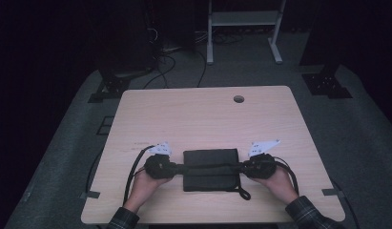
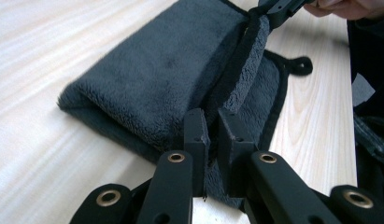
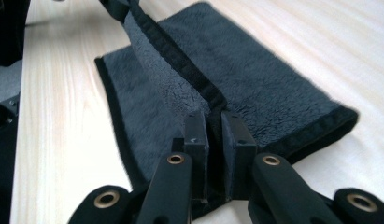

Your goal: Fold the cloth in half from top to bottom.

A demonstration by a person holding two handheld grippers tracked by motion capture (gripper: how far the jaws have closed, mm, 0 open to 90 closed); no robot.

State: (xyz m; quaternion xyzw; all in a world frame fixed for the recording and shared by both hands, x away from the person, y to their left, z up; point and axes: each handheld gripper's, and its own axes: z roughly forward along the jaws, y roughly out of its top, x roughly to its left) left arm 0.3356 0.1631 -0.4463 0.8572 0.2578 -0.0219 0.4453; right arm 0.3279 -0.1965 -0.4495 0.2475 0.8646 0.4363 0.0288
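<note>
Near the front edge of the worktop (image 1: 203, 114) lies a dark grey fleece towel (image 1: 210, 164), already folded into a thick rectangle, w/ a small hang loop (image 1: 243, 193) trailing off its near right corner. Left gripper (image 1: 173, 167) and right gripper (image 1: 243, 168) each sit at one short end, facing each other across it. Both sets of jaws are nearly closed, pinching the same bound hem edge (image 2: 236, 70) of the top layer; in the left gripper view the cloth is squeezed between the pads, same in the right gripper view (image 3: 213, 140). That edge is pulled taut btwn the two grips and raised off the layers below, so it reads like a ridge running across the towel. Likely reason: holding both ends keeps the flap straight and level so it can be carried over in one pass w/o sagging or skewing. Rest of towel stays flat on the worktop as the base, lower layers not gripped. Judged step: mid-fold, flap lifted, not yet laid down.
</note>
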